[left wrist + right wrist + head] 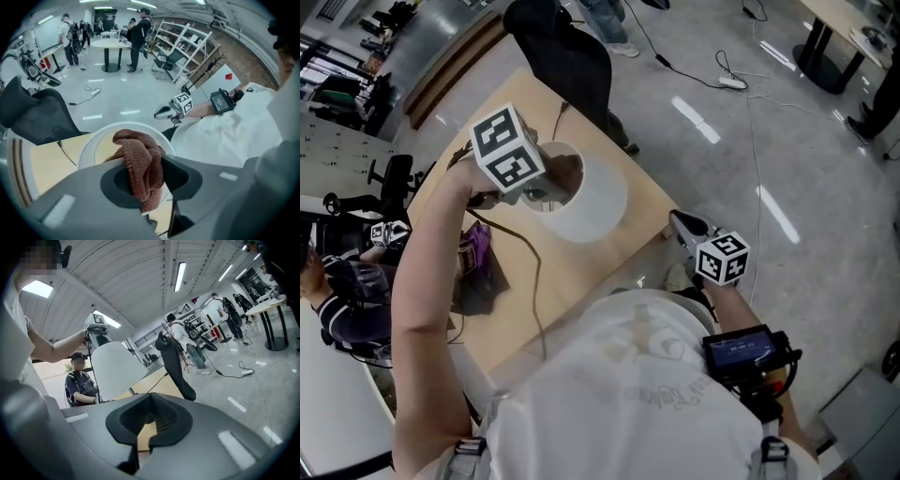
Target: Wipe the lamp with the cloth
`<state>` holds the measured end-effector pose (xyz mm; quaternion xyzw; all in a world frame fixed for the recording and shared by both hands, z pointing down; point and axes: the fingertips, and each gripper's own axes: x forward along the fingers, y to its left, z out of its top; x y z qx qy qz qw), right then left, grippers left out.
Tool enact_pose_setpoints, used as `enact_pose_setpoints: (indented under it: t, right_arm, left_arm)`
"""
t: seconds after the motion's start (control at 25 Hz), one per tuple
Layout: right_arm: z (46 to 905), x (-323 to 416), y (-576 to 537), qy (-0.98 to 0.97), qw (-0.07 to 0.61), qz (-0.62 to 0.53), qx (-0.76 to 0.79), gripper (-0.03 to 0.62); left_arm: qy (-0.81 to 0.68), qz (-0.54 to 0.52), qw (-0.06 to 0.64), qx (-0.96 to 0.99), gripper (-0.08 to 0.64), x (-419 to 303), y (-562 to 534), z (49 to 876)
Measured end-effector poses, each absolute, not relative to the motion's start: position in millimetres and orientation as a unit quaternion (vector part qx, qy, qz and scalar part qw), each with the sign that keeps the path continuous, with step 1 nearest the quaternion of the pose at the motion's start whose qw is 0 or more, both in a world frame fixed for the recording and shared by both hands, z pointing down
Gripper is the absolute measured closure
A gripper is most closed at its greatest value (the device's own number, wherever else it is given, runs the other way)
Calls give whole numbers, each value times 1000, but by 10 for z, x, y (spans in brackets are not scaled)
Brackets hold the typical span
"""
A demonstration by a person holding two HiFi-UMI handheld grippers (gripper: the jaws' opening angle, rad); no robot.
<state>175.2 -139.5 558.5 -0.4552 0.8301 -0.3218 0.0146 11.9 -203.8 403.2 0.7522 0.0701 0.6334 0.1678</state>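
**Item 1: cloth** (140, 161). Rust-brown knit, bunched. Pinched between the jaws of the left gripper (146, 180), with folds spilling past the tips toward 12 o'clock in the left gripper view.

**Item 2: lamp** (602, 204). White shade, standing on the table (581, 274) with its long axis upright. Seen from above in the head view as a pale ring with an open top. Seen side-on in the right gripper view as a tapered white shade on a thin stem.

**Item 3: left gripper.** Pointed steeply down over the shade's top opening, at its 9 o'clock rim in the head view. Shade rim straight ahead of the jaws, just beyond the cloth. Cannot tell whether cloth and rim touch.

**Item 4: right gripper** (140, 427). Jaws pressed together, nothing between them. Held near level at 4 o'clock of the lamp in the head view, past the table's edge and well apart from the shade.

**Item 5: chair** (567, 56). Black, at 12 o'clock of the table.

**Assessment.** Left gripper by far the nearer, and the one carrying the cloth. Next move judged to be a short drop onto the rim, then a sweep round or down the shade. Shade likely light and easy to tip under side pressure.
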Motion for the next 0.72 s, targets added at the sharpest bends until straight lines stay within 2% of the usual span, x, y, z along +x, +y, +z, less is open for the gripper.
enact_pose_setpoints:
  t: [0.2,0.44,0.6,0.72]
  right_arm:
    - [5595,1757,-1329,827,9,-326,-458,580]
    - [5530,1656,-1621,839,12,-314,-445,580]
    - [5508,1625,-1490,833,7,-332,-442,580]
    - [5554,1639,-1430,834,0,-333,-439,580]
  left_arm:
    - [135,694,143,693,439,-206,-1896,3930]
    - [6,747,40,664,439,-392,-2438,3960]
    - [-62,723,-26,688,439,-159,-2567,3973]
    - [-92,661,-22,744,439,136,-2538,3886]
